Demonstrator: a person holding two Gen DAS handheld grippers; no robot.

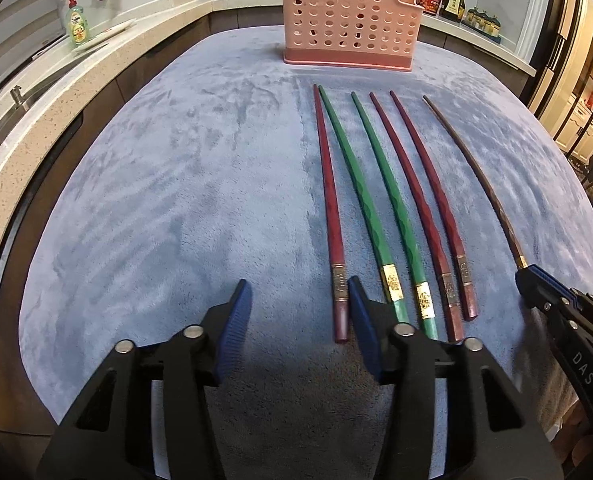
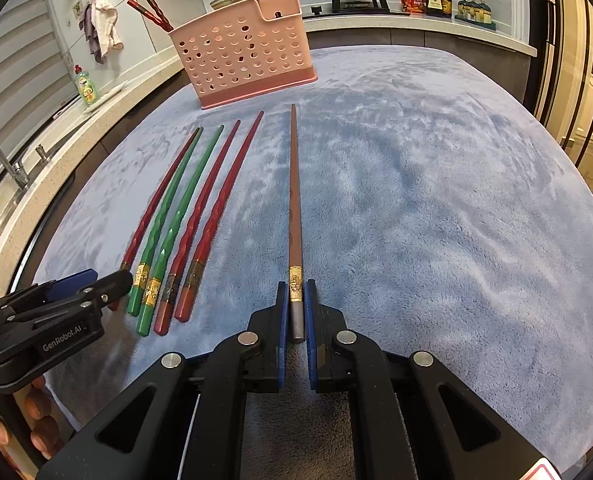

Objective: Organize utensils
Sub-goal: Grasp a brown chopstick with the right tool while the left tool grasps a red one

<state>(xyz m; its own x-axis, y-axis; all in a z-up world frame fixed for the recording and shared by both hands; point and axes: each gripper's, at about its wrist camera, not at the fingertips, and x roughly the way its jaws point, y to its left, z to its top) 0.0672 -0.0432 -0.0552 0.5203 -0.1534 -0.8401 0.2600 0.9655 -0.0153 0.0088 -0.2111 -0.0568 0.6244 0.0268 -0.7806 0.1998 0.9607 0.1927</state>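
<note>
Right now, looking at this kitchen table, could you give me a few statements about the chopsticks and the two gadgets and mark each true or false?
1. The right gripper is shut on the brown chopstick. True.
2. The left gripper holds a green chopstick. False: nothing lies between its fingers; it sits open beside the leftmost red chopstick.
3. Two green chopsticks lie on the blue cloth. True.
4. The pink basket is empty. False: chopsticks already stand in it.
5. Every chopstick on the cloth is red. False: three red, two green, one brown.
</note>
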